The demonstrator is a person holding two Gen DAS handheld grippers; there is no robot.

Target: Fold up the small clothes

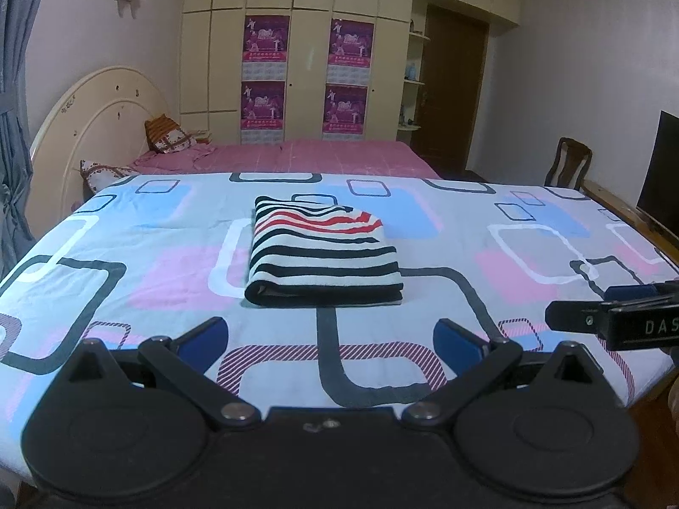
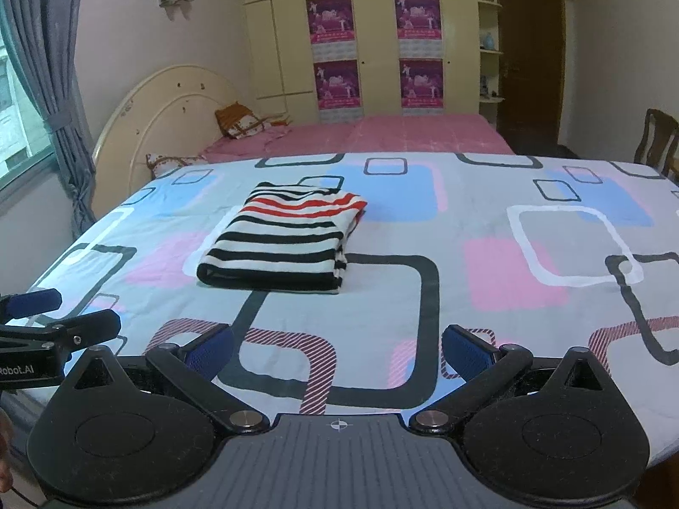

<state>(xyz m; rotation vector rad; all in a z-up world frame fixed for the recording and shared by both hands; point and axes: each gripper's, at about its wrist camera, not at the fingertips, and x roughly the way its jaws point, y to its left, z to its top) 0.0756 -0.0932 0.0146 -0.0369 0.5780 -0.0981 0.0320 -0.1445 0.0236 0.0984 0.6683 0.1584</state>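
Note:
A small striped garment [image 1: 323, 254], white with black and red stripes, lies folded into a neat rectangle on the patterned sheet [image 1: 127, 280]. In the right wrist view the garment [image 2: 284, 241] sits left of centre. My left gripper [image 1: 333, 345] is open and empty, held back from the garment's near edge. My right gripper [image 2: 339, 354] is open and empty, also short of the garment and to its right. The right gripper shows at the right edge of the left wrist view [image 1: 611, 318]; the left gripper shows at the left edge of the right wrist view [image 2: 59, 322].
The sheet-covered surface [image 2: 488, 288] has its near edge under the grippers. Behind it is a pink bed [image 1: 297, 155] with pillows and a cream headboard [image 1: 97, 123]. A wardrobe [image 1: 297, 51], a wooden chair [image 1: 568, 163] and a dark screen [image 1: 662, 169] stand beyond.

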